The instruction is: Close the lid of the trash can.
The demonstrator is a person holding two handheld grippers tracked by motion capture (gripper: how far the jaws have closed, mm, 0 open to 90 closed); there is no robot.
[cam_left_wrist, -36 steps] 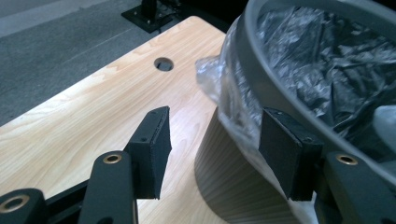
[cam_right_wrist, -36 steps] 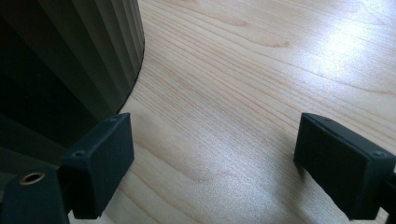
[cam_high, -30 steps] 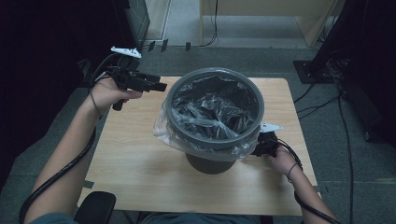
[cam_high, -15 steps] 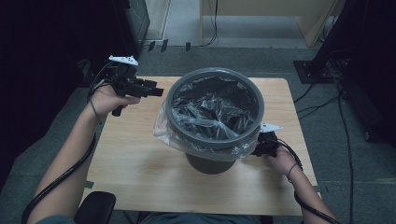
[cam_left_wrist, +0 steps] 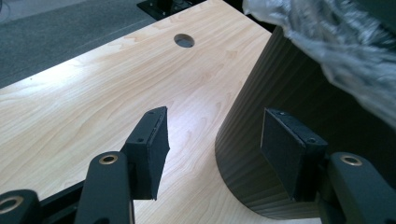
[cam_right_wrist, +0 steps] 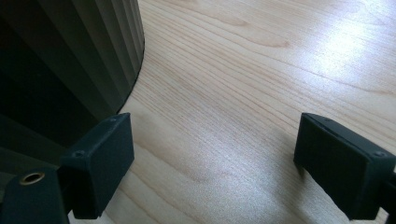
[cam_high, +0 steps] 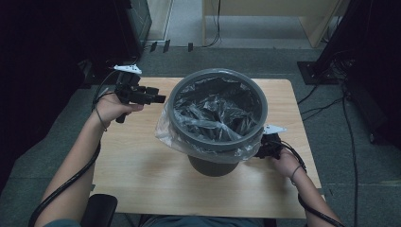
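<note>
A grey ribbed bin (cam_high: 210,165) stands in the middle of the wooden table (cam_high: 142,161). A clear plastic bag (cam_high: 215,113) lines it and is folded out over the rim. My left gripper (cam_high: 160,98) hovers left of the bin's rim, pointing at it, open and holding nothing. In the left gripper view the jaws (cam_left_wrist: 215,123) stand apart before the bin's wall (cam_left_wrist: 280,79), with the bag's overhang (cam_left_wrist: 336,42) above. My right gripper (cam_high: 261,152) sits low at the bin's right side under the bag's overhang. It is open (cam_right_wrist: 217,140) over bare table, with the bin wall (cam_right_wrist: 79,60) beside its left pad.
A round cable hole (cam_left_wrist: 184,40) sits in the tabletop beyond the left gripper. Grey carpet surrounds the table, with dark furniture and cables (cam_high: 326,90) at the back and right. Bare wood lies in front of the bin and at its left.
My left hand has come down a little beside the bin, its jaws still apart. The right hand, the bin and the bag have kept still.
</note>
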